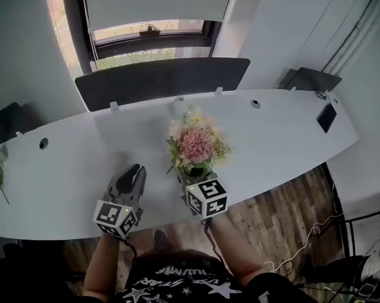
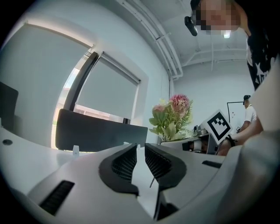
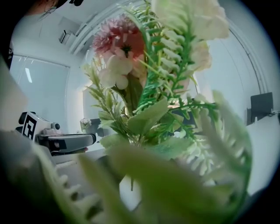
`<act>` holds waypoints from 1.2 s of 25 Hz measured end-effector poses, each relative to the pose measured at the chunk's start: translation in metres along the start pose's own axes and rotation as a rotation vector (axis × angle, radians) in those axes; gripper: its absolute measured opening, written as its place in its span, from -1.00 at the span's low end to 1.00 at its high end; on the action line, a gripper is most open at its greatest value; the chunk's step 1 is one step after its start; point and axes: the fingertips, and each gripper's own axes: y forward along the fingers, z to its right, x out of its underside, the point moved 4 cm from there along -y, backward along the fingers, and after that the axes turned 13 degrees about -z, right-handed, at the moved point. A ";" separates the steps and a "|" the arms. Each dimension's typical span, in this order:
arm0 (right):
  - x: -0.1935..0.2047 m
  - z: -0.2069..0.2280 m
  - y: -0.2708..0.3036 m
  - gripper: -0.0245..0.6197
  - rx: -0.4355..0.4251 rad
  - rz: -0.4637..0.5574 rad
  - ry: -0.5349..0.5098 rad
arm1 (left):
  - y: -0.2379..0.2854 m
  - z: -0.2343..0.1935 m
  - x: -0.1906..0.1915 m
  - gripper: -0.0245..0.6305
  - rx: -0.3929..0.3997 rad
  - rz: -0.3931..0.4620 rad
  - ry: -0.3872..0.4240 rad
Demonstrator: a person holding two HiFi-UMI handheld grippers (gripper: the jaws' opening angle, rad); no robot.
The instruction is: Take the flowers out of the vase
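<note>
**You:** What could go wrong for me here?

**Spotter:** Your right gripper (image 1: 194, 174) is clamped low on the stems of the flowers (image 1: 196, 146), over the near edge of the table (image 1: 65, 178). The bunch looks top-heavy. If you tilt it, it may swing or slide out.

**You:** And my left?

**Spotter:** Your left gripper (image 2: 140, 145) is pinched nearly together on nothing, a little to the left of the flowers.

**You:** What can't you see?

**Spotter:** Leaves smother the right gripper view and hide its jaws. No vase shows in any view.
</note>
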 end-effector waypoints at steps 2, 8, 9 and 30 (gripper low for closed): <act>0.008 -0.004 -0.017 -0.76 -0.011 -0.002 0.000 | -0.012 0.016 0.005 -0.73 -0.019 -0.008 -0.002; 0.028 -0.014 -0.066 -0.76 -0.037 0.007 -0.012 | -0.050 0.063 0.014 -0.73 -0.065 0.000 -0.010; 0.032 -0.016 -0.073 -0.76 -0.042 0.009 -0.012 | -0.057 0.069 0.015 -0.73 -0.071 0.004 -0.006; 0.054 -0.066 -0.126 -0.77 -0.120 0.030 -0.044 | -0.141 0.121 0.022 -0.73 -0.166 0.058 0.039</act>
